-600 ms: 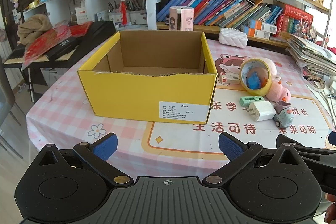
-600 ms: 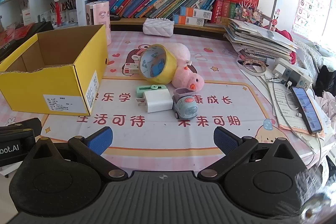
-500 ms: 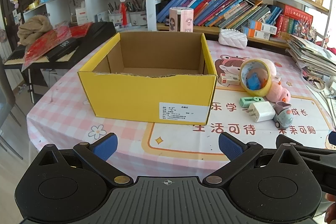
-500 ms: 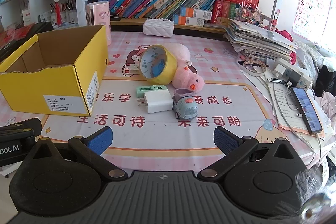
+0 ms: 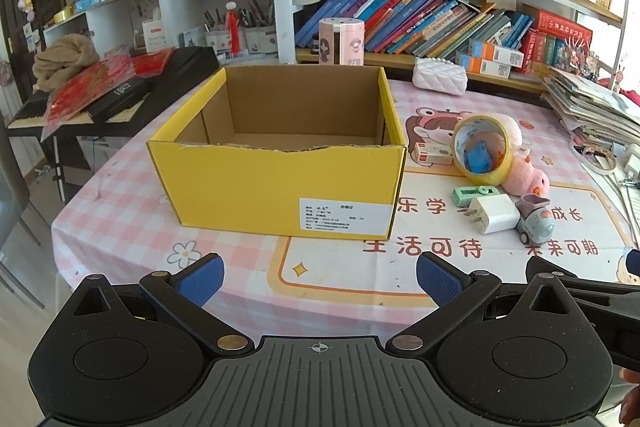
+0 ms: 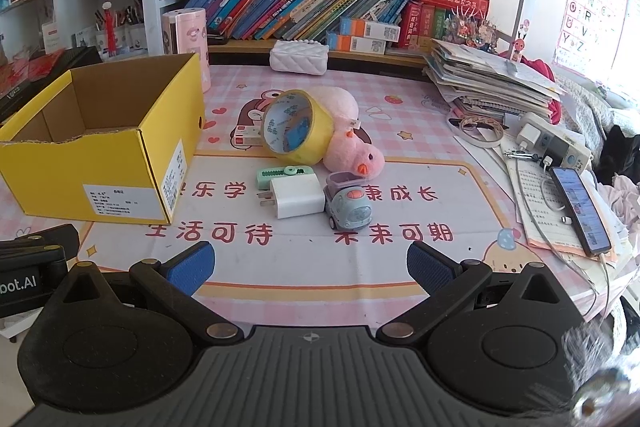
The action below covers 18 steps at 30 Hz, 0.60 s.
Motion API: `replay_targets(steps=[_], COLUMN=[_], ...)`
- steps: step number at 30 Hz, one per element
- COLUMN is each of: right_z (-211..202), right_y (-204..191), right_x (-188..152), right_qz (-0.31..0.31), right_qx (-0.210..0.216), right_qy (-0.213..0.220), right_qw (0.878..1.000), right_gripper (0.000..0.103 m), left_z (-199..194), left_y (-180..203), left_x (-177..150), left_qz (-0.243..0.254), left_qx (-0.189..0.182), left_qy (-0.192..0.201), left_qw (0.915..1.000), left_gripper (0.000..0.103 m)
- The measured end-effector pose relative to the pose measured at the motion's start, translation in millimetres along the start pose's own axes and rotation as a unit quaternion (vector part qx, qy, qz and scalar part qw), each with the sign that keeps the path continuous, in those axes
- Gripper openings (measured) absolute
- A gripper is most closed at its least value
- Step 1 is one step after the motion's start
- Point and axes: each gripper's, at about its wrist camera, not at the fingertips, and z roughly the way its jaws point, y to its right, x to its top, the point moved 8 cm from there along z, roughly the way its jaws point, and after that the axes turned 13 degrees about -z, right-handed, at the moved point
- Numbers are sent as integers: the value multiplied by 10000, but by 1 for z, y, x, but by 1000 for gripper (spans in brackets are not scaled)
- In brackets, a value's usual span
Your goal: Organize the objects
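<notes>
An open yellow cardboard box (image 5: 280, 183) (image 6: 100, 183) stands empty on the pink checked table. To its right lies a small heap: a yellow tape roll (image 6: 298, 133) (image 5: 482, 155), a pink plush duck (image 6: 352, 157), a green clip (image 6: 284, 173), a white charger plug (image 6: 296, 197) (image 5: 494, 214), a blue toy car (image 6: 348, 207) (image 5: 536, 221) and a small red-and-white box (image 6: 248, 139). My left gripper (image 5: 318, 277) hangs open before the box, holding nothing. My right gripper (image 6: 310, 269) is open too, short of the charger and car.
Bookshelves (image 6: 320, 7) line the far side, with a white quilted pouch (image 6: 298, 57) and a pink canister (image 6: 186, 31) before them. At the right lie stacked papers (image 6: 488, 83), a power strip (image 6: 556, 143) and a phone (image 6: 580, 207). A keyboard (image 5: 120, 95) sits left of the table.
</notes>
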Motion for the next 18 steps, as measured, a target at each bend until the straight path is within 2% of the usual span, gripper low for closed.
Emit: replay_targets(steps=[18], right_z=[1], right_y=[2], right_x=[0], right_qz=[-6], right_qx=[2], right_qy=[-5], right_qw=[10000], right_gripper=[103], left_z=[-1], left_y=[0], left_x=[1], left_qz=[-4], left_qx=[-2], left_qy=[-14], left_qw=[10000], left_gripper=[103])
